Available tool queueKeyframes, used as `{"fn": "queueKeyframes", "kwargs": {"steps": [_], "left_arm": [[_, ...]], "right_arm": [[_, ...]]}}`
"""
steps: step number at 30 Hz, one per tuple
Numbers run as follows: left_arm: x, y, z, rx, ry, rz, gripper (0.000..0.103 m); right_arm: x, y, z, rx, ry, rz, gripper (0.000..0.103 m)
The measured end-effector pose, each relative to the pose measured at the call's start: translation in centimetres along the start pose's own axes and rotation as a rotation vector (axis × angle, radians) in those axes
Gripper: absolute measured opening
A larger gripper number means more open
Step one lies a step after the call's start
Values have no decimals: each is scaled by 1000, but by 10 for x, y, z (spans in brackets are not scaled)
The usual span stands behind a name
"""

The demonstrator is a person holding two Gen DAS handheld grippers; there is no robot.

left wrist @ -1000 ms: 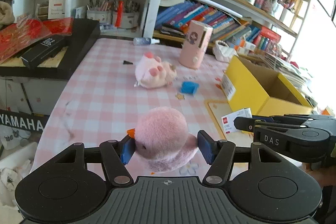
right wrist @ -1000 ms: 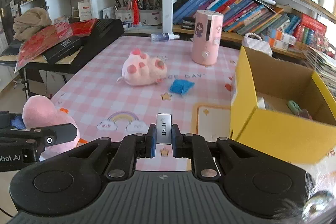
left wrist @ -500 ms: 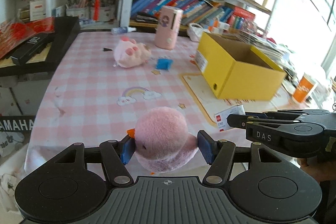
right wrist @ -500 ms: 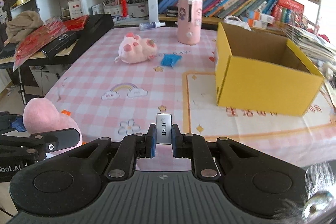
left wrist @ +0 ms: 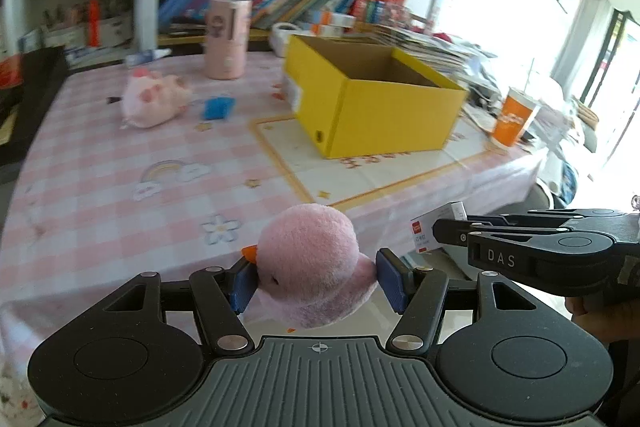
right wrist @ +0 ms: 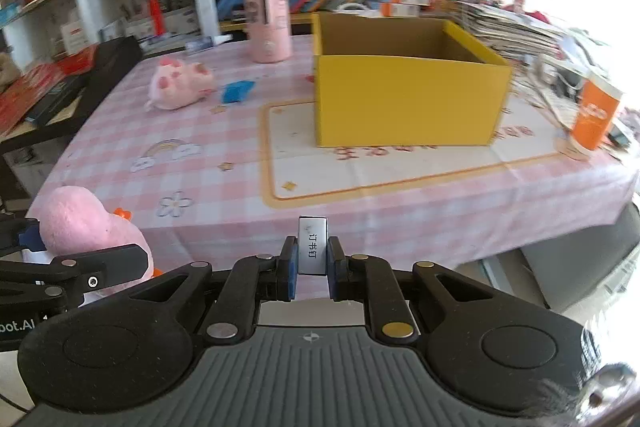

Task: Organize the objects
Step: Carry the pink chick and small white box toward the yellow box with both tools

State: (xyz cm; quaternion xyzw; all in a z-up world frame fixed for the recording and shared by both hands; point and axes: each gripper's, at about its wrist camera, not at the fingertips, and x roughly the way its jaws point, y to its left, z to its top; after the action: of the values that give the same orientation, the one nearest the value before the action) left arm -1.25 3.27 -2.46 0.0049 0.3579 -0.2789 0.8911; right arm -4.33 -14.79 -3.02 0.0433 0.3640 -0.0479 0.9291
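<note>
The left gripper (left wrist: pixel 316 283) is closed on a pink plush duck (left wrist: pixel 310 269), its blue pads pressing the soft body from both sides; the toy is round and fuzzy, with an orange beak poking out at its left and a small dark eye below it. The right gripper (right wrist: pixel 312 267) is clamped tight on a small white staple box (right wrist: pixel 313 246) — narrow, upright between the pads, with dark printed characters on the facing end; from the left wrist view the same box (left wrist: pixel 434 227) shows a red logo on its side. Both grippers hang near the front edge of the table (right wrist: pixel 224 195), which wears a pink checked cloth; the duck seems to be off the surface, though the blur makes that hard to settle. Farther back stands an open yellow cardboard box (right wrist: pixel 404 107) — its contents are hidden by the near wall.
</note>
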Motion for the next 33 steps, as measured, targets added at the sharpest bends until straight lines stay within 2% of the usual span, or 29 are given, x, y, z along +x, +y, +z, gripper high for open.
{"fn": "queueKeyframes", "kwargs": {"steps": [14, 22, 33], "left_arm": [[39, -47, 21, 116, 25, -134, 62], [56, -59, 37, 126, 9, -144, 62], [73, -73, 78, 106, -90, -131, 62]], "right_arm": [[-10, -62, -6, 132, 9, -142, 13], [1, -85, 7, 148, 10, -156, 13], [21, -114, 47, 114, -25, -143, 13]]}}
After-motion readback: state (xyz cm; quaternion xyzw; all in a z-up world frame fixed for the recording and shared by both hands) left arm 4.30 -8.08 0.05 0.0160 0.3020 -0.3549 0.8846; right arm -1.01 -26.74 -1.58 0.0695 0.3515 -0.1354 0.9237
